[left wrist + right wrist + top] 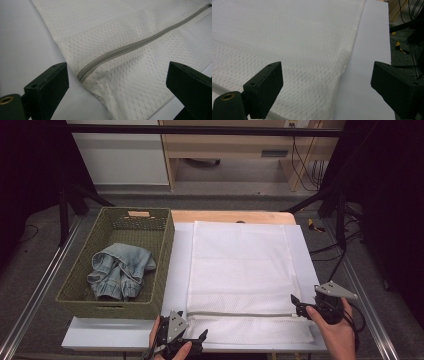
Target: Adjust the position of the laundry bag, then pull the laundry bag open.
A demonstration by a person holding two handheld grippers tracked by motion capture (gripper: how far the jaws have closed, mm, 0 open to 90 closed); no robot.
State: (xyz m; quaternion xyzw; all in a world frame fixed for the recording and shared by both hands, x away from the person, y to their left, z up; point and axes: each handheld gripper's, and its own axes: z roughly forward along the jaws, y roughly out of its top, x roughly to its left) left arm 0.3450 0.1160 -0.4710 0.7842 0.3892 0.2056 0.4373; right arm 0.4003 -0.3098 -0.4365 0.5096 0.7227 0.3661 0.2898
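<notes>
A white mesh laundry bag (240,265) lies flat on a white board (176,270), with a grey zipper (240,314) running across its near end. My left gripper (192,333) sits at the bag's near left corner, open. In the left gripper view the jaws (116,67) stand wide on either side of the zipper's end (85,71), not touching the bag (120,27). My right gripper (299,304) hovers at the bag's right edge, also open. In the right gripper view its jaws (326,65) straddle the bag's edge (287,37) with nothing held.
A green woven basket (165,265) stands left of the board, holding a crumpled blue denim garment (120,270). The wooden table edge (230,216) shows beyond the board. Metal rails run along both sides, and cables lie on the floor at the right (325,250).
</notes>
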